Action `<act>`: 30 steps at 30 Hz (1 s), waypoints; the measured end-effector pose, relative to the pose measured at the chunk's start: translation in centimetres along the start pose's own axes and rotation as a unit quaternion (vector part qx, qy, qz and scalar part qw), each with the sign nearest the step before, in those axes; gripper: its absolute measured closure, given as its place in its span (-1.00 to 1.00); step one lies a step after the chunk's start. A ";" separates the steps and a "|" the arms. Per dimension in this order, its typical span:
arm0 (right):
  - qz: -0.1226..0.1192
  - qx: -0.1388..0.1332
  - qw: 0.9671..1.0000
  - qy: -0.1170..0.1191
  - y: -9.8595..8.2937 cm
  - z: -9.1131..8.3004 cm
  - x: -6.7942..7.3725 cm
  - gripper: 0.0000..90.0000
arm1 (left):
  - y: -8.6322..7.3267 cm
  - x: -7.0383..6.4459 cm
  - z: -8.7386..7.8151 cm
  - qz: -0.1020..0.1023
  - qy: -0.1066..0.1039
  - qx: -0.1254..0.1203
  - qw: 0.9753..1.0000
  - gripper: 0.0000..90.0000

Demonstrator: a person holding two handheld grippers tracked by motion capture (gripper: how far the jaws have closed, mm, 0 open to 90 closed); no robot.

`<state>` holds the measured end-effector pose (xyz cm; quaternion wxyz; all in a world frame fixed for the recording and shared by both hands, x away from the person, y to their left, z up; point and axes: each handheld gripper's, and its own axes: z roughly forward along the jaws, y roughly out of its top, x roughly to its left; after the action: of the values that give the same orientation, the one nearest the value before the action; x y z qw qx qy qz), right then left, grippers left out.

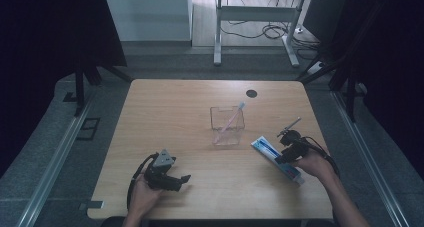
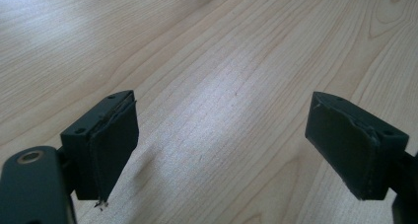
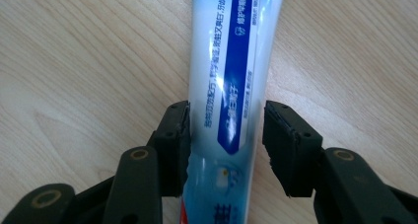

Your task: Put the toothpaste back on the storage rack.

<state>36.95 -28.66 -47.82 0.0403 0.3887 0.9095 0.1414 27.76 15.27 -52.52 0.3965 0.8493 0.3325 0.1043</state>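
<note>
A light wooden table [image 1: 165, 112] is standing on grey carpet [image 1: 45, 152]. Dark curtains [image 1: 45, 32] are hanging left and right. Far behind, a white desk frame [image 1: 255, 22] is sitting among loose cables [image 1: 265, 32].

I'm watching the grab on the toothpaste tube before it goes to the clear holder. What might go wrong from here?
The right gripper straddles the toothpaste tube with the left pad touching and a gap at the right pad; closing unevenly may push the slick tube sideways. The grip sits near one end, so the long tube may droop or swing when lifted. The clear holder already holds a leaning toothbrush, which the tube might knock.
</note>
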 end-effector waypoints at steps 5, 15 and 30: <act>-0.008 0.021 1.000 -0.001 0.9 0.8 0.2 0.15 | 0.0 -0.1 0.1 0.001 0.000 0.000 1.000 -0.71; -0.005 0.054 0.999 -0.001 1.9 2.1 -0.1 0.04 | 0.0 -0.2 0.3 0.006 -0.001 0.008 1.000 -0.71; 0.018 0.053 0.998 0.006 1.9 1.7 -0.1 0.53 | 0.1 -0.4 0.5 0.012 -0.007 0.010 1.000 -0.71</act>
<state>38.66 -27.09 -48.92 0.0115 0.4059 0.9088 0.0958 27.67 14.68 -52.74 0.3886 0.8579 0.3211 0.0998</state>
